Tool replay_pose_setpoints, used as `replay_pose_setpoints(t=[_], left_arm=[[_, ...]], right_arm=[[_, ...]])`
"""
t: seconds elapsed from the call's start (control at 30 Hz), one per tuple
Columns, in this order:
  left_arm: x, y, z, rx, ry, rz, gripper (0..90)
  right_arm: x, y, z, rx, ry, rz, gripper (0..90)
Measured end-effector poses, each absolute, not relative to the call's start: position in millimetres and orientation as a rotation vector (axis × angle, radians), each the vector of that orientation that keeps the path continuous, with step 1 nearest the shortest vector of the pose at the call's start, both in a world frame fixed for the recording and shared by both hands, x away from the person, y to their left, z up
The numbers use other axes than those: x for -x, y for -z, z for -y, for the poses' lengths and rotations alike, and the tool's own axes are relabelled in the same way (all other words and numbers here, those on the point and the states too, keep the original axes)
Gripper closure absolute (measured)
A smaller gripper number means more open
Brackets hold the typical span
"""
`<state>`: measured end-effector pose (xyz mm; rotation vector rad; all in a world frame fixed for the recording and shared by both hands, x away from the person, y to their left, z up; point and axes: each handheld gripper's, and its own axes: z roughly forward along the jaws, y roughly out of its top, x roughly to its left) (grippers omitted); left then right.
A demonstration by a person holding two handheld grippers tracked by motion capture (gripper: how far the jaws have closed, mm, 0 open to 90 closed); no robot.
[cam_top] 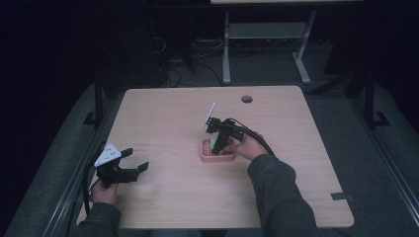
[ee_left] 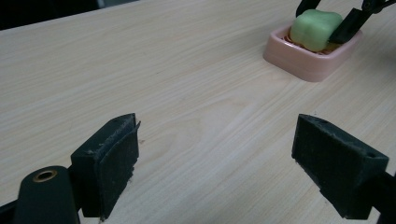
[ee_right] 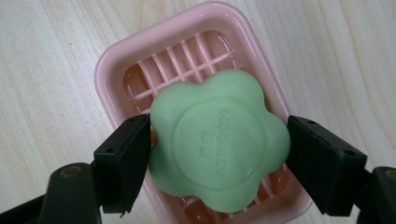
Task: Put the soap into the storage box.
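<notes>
L gripper [ee_left: 217,163]: near tabletop's [cam_top: 178,118] front-left corner, jaws wide apart, nothing betw. R gripper [ee_right: 217,154]: pads clamped on green flower-shaped soap [ee_right: 217,140], over pink slatted dish [ee_right: 116,60] at tabletop centre

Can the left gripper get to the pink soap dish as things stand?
Probably yes: bare table lies between the open left gripper and the pink soap dish, but the right gripper clamps the green soap above it.
</notes>
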<state>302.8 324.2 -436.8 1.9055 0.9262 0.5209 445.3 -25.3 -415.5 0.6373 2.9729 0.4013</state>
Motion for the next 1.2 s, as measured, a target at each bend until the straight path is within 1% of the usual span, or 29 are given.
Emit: replay_pose_setpoints(t=[0.43, 0.73, 1.2], left_arm=[[-301, 436, -324, -1.916, -0.519, -0.919, 14.4], [-302, 436, -325, -1.91, -0.521, -0.919, 14.4], [-302, 437, -323, -1.918, -0.517, -0.914, 14.4]], right_arm=[[-441, 404, 31, -0.659, -0.453, -2.959, 22.9], [-435, 399, 44, -0.686, -0.562, -2.942, 22.9], [-428, 387, 56, -0.706, -0.612, -2.918, 23.1]])
